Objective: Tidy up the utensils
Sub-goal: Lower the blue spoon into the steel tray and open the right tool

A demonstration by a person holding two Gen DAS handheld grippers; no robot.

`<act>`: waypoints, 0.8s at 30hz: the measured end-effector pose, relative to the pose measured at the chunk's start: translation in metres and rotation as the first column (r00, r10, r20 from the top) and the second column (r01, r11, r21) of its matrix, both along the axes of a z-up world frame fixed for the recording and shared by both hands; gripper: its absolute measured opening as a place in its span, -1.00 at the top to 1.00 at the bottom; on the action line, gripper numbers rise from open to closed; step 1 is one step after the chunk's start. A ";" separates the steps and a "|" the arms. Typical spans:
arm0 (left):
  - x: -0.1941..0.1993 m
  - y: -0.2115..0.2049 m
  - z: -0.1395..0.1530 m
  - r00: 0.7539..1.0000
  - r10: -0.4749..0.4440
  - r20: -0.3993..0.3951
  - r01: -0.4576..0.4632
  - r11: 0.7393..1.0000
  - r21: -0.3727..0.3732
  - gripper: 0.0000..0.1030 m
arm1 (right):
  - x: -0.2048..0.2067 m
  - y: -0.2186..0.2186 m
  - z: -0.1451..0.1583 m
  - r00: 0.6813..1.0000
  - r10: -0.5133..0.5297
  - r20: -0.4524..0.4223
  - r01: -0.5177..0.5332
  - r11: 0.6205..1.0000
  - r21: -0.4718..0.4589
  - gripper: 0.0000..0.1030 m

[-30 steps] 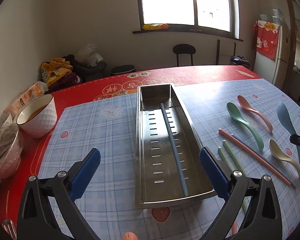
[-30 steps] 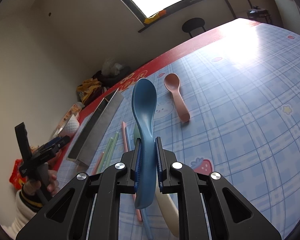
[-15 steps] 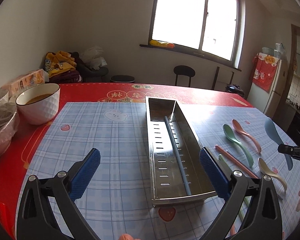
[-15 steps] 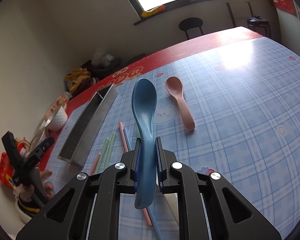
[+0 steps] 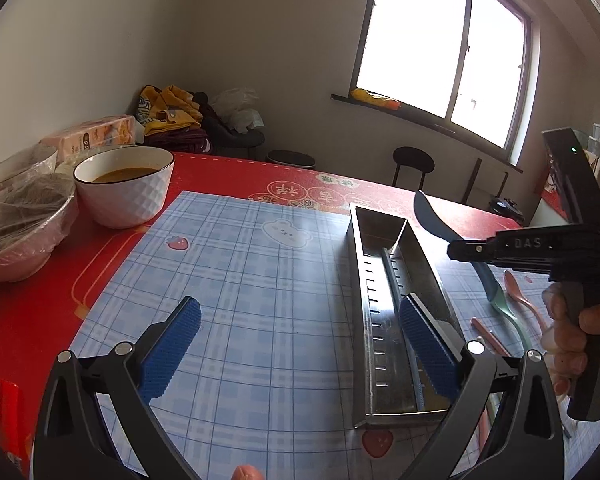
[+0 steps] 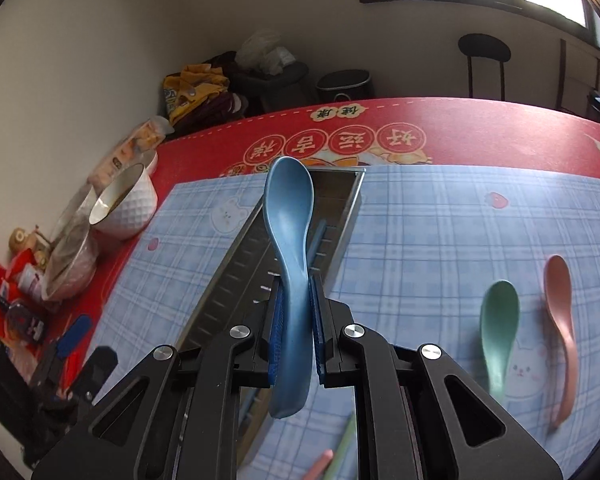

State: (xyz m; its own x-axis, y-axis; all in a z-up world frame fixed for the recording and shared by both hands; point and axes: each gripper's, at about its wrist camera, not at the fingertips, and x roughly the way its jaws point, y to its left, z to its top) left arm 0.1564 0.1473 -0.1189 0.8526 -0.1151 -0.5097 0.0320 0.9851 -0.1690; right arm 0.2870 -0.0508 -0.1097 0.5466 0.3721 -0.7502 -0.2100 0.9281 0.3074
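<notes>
- blue plastic spoon [image 6: 289,240] is clamped by its handle between the pads of my right gripper [image 6: 296,332], bowl end pointing away from me and held in the air above the metal tray [image 6: 220,300].
- steel, long and slotted, that tray [image 5: 384,320] lies on the blue checked mat [image 5: 240,280]; i use it as my landmark.
- inside the tray a thin blue chopstick [image 6: 318,236] lies lengthwise along the divider.
- from my left wrist view the right gripper [image 5: 460,246] reaches in from the right of the tray, a hand [image 5: 572,332] on its grip, the spoon [image 5: 432,216] sticking out over the tray's far end.
- my left gripper [image 5: 300,352] has its jaws spread wide with nothing between them; its right finger [image 5: 428,348] sits in front of the tray's near end, its left finger [image 5: 172,344] over bare mat to the left of the tray.
- right of the tray, on the mat, lie a green spoon [image 6: 500,328] and a pink spoon [image 6: 560,320] side by side, with a pink chopstick [image 5: 492,336] closer to the tray.
- well left of the tray stand a white bowl [image 5: 124,192] with brown liquid and a bowl covered with cling film [image 5: 24,224], on the red tablecloth [image 5: 40,308].
</notes>
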 end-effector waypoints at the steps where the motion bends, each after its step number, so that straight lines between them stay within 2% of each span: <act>1: 0.001 0.000 -0.001 1.000 0.000 -0.008 0.000 1.000 -0.001 -0.88 | 0.008 0.006 -0.006 1.000 -0.003 -0.029 0.003 1.000 0.002 0.75; 7: 0.004 0.007 -0.005 1.000 0.006 -0.030 -0.007 0.999 -0.033 -0.88 | 0.030 0.029 -0.030 0.996 -0.033 -0.085 0.025 0.995 -0.092 0.75; 13: 0.006 0.003 -0.008 0.998 -0.007 -0.056 0.005 1.000 -0.030 -0.88 | 0.039 0.030 -0.039 0.993 -0.069 -0.095 0.058 0.992 -0.110 0.72; 19: 0.005 0.001 -0.008 0.998 -0.024 -0.051 0.022 0.999 -0.025 -0.88 | 0.045 0.034 -0.035 0.995 -0.057 -0.088 0.046 0.992 -0.121 0.70; 22: 0.005 0.001 -0.008 0.998 -0.025 -0.050 0.024 0.999 -0.024 -0.88 | 0.039 0.029 -0.028 0.998 -0.031 -0.061 0.025 0.995 -0.097 0.30; 23: 0.005 0.000 -0.008 0.998 -0.027 -0.051 0.026 0.999 -0.021 -0.88 | 0.036 0.028 -0.023 0.999 -0.026 -0.039 0.022 0.994 -0.103 0.08; 24: 0.005 -0.001 -0.008 0.998 -0.030 -0.051 0.029 0.999 -0.019 -0.88 | 0.031 0.027 -0.018 1.000 -0.022 -0.018 0.020 0.993 -0.113 0.08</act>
State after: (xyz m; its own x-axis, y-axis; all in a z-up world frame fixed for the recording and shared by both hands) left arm 0.1614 0.1466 -0.1267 0.8214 -0.1494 -0.5505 0.0514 0.9806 -0.1894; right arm 0.3184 -0.0235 -0.1277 0.5383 0.2735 -0.7971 -0.1855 0.9611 0.2045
